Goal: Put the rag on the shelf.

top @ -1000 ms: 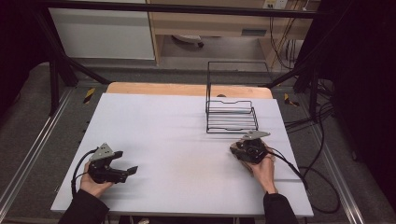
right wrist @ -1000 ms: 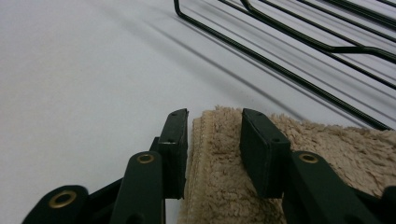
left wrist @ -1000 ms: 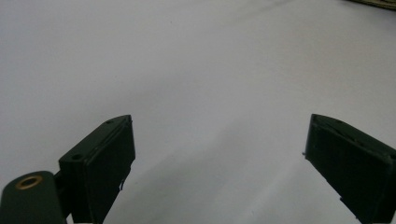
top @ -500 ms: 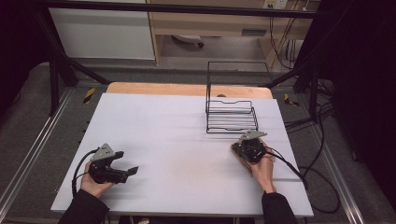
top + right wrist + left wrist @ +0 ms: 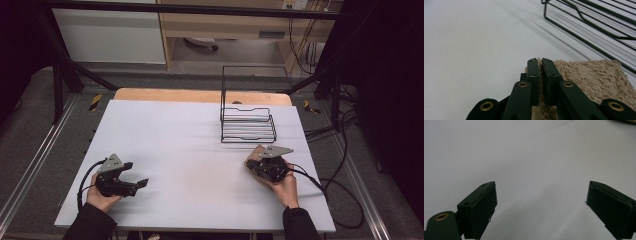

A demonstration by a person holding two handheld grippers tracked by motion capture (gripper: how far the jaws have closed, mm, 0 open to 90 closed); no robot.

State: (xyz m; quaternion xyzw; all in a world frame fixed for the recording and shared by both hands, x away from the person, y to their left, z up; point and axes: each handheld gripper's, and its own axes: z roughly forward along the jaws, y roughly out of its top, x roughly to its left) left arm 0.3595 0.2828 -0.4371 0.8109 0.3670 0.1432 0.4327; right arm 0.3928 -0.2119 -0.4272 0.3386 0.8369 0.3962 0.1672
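My right claw [image 5: 540, 62], lower right in the high view, is pinched tight on the edge of a tan cloth [image 5: 589, 77] lying on the table [image 5: 190, 135] just below the wire rack [image 5: 248, 125]. My left claw [image 5: 541, 202] rests lower left, jaws spread wide over bare table, holding nothing.

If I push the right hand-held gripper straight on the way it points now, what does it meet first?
Probably the black wire rack just ahead; the right hand-held gripper, shut on a tan cloth, points toward its low front edge, though depth is unclear.

Table [image 5: 190, 145] smooth, matt white; rack [image 5: 248, 124] thin black metal wire; cloth [image 5: 594, 77] beige, shaggy.
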